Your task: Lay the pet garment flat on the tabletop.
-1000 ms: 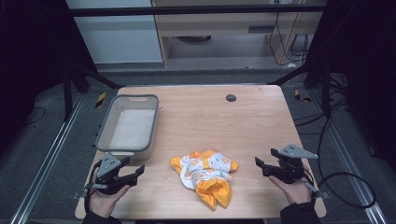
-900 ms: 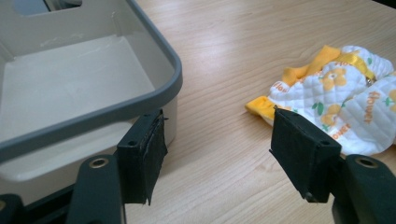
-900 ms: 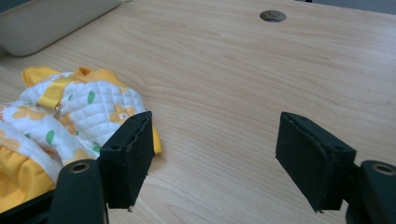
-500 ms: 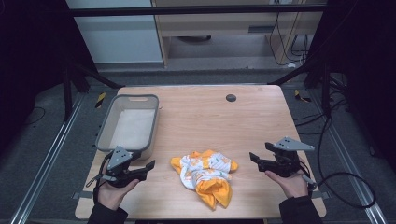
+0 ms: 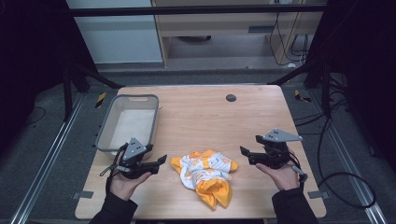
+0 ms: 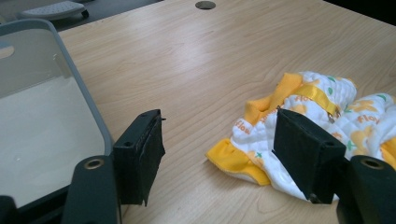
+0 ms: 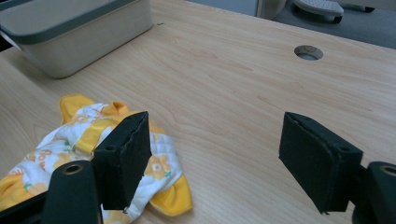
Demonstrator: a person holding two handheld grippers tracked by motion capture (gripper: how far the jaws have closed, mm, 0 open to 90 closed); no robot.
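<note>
One crumpled yellow-and-white cloth (image 5: 205,175) at the table's (image 5: 201,112) near-centre, one grey bin (image 5: 128,122) along its left edge, two grippers flanking the cloth without touching it, left gripper (image 5: 156,163) and right gripper (image 5: 246,155) both with jaws apart and empty, bare wood beyond.

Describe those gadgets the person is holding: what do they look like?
Each hand holds a black gripper: the left gripper and the right gripper. Both carry a grey three-cornered plate on top and trail a black cable. Seen close, each has two blocky black jaws with rough, foam-like pads and round bolt holes. The person wears dark sleeves.
</note>
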